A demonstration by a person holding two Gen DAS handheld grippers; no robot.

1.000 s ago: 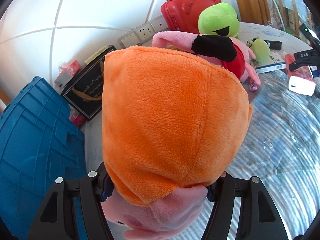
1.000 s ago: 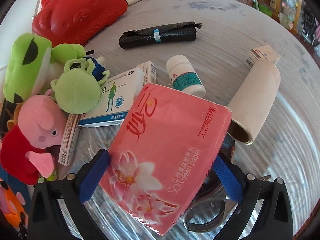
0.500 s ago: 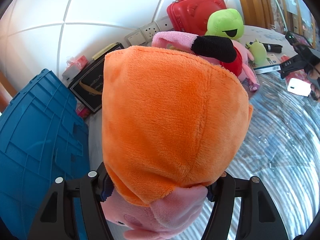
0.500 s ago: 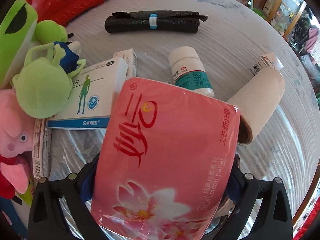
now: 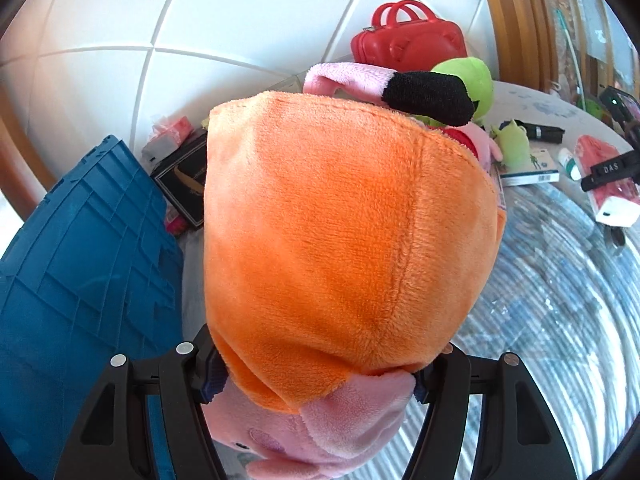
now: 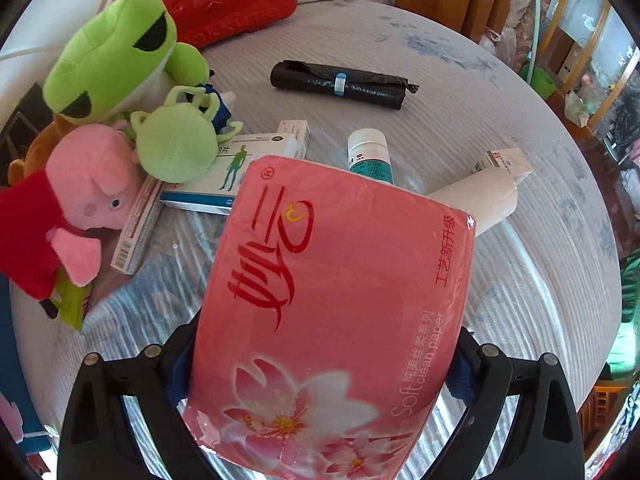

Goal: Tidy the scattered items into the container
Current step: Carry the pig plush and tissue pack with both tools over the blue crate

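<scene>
Both loads are lifted and in transit. The left gripper (image 5: 316, 372) clenches the orange plush pig (image 5: 344, 232); the blue container (image 5: 80, 280) lies at 9 o'clock. The right gripper (image 6: 320, 368) grasps the pink tissue pack (image 6: 340, 320) above the worktop (image 6: 540, 280). Next, I judge, each must reach the container's opening, which is hidden.

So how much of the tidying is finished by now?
Nothing visibly packed yet. In hand: the left gripper holds an orange plush toy beside the blue container; the right gripper holds a pink tissue pack. Left on the table: green frog, black roll, pill bottle, boxes.
</scene>
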